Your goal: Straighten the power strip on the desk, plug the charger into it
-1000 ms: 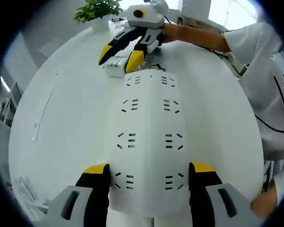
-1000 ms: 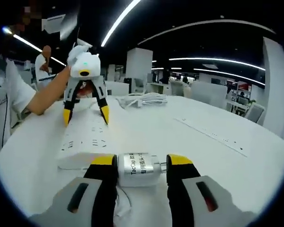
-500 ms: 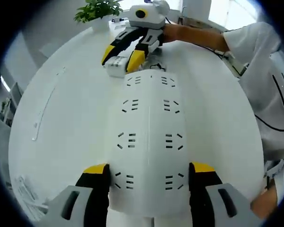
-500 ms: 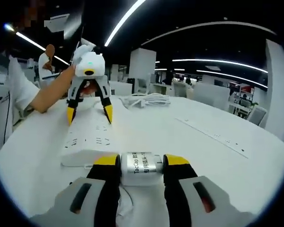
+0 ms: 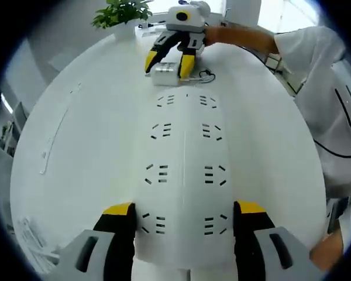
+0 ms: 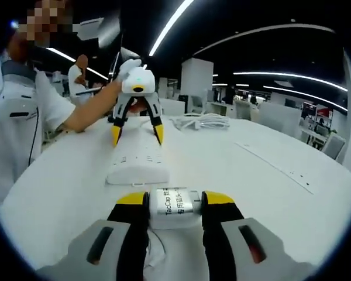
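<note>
The white power strip [image 5: 184,158] lies lengthwise on the round white table [image 5: 88,146]. My left gripper [image 5: 184,209] is shut on its near end, one yellow-tipped jaw on each long side. In the right gripper view the strip [image 6: 137,165] lies a short way ahead, and the left gripper [image 6: 137,134] straddles its far end. My right gripper [image 6: 174,198] is shut on a white and silver charger [image 6: 174,206], held level just above the table. In the left gripper view, the right gripper [image 5: 168,63] holds the charger [image 5: 164,72] just beyond the strip's far end, apart from it.
A potted plant [image 5: 121,13] stands at the table's far edge. A coil of white cable [image 6: 200,122] lies behind the strip. A thin cord [image 5: 203,75] trails by the charger. A long slot [image 6: 275,167] runs across the table. The person's sleeve [image 6: 23,117] is at the left.
The right gripper has drawn the charger back from the strip's end and swung round in line with the strip. The left gripper and strip have stayed put.
</note>
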`<state>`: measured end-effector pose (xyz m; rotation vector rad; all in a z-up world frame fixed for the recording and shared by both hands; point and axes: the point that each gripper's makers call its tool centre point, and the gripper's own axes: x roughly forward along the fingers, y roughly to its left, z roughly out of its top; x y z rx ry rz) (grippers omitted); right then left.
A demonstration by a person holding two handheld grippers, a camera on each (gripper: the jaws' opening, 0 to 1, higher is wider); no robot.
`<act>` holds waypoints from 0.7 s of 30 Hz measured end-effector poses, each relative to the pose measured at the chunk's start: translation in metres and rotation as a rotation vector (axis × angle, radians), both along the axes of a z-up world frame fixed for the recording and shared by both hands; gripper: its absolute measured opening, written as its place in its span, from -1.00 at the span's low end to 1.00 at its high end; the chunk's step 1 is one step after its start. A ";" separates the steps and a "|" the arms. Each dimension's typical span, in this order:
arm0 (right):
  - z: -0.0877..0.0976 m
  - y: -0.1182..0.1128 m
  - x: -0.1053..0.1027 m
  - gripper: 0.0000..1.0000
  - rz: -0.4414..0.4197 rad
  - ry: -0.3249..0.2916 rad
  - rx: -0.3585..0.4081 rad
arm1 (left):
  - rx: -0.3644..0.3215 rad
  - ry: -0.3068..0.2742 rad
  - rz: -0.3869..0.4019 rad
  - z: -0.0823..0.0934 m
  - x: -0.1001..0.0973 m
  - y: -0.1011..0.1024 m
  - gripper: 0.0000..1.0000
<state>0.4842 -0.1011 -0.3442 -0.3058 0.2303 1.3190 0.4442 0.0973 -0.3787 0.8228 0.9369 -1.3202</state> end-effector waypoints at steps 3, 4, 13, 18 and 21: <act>0.000 -0.008 -0.006 -0.30 0.019 0.019 0.002 | 0.005 -0.002 0.000 0.000 0.000 0.000 0.37; 0.000 -0.010 -0.006 -0.30 0.021 0.022 0.000 | 0.007 -0.003 0.000 0.000 0.001 0.000 0.37; 0.034 -0.016 -0.001 -0.22 -0.196 -0.019 0.038 | 0.004 -0.003 0.000 0.001 0.006 -0.001 0.38; 0.056 -0.022 0.003 0.32 -0.625 -0.098 0.095 | -0.009 0.001 -0.002 0.002 0.008 0.000 0.38; 0.054 -0.023 -0.002 0.29 -0.840 -0.137 0.126 | -0.012 0.001 -0.004 0.002 0.009 -0.001 0.38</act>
